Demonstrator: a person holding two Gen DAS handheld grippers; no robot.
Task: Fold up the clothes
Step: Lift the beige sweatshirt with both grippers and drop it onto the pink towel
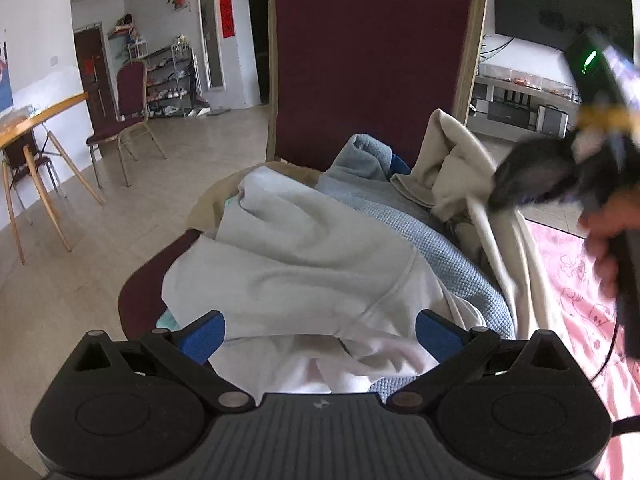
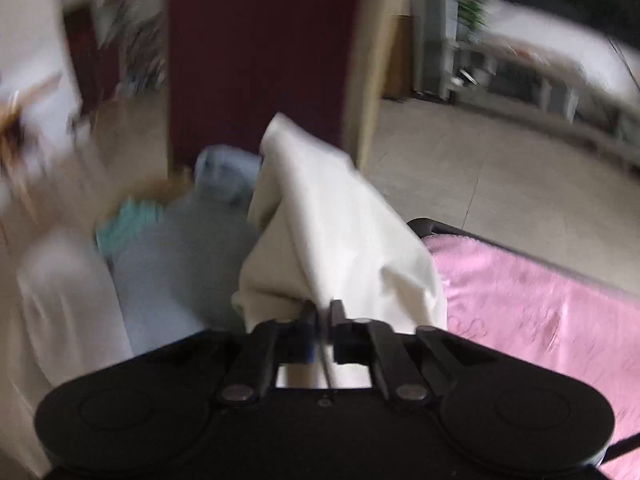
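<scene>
A heap of clothes lies on a maroon chair seat (image 1: 136, 304): a pale grey-white garment (image 1: 296, 264) on top, a blue waffle-knit one (image 1: 452, 256) under it, and a cream garment (image 1: 452, 168) at the right. My left gripper (image 1: 319, 330) is open, its blue pads on either side of the pale garment's near edge. In the right wrist view my right gripper (image 2: 322, 316) is shut on the cream garment (image 2: 328, 224), which rises lifted from the heap. The left wrist view shows that gripper (image 1: 520, 188) blurred at the right, held by a hand (image 1: 608, 232).
The chair's tall maroon back (image 1: 376, 60) stands behind the heap. A pink patterned cloth (image 1: 592, 312) covers the surface to the right, also seen as pink cloth (image 2: 540, 312). Tiled floor, another chair (image 1: 128, 116) and a wooden table (image 1: 36, 120) lie to the left.
</scene>
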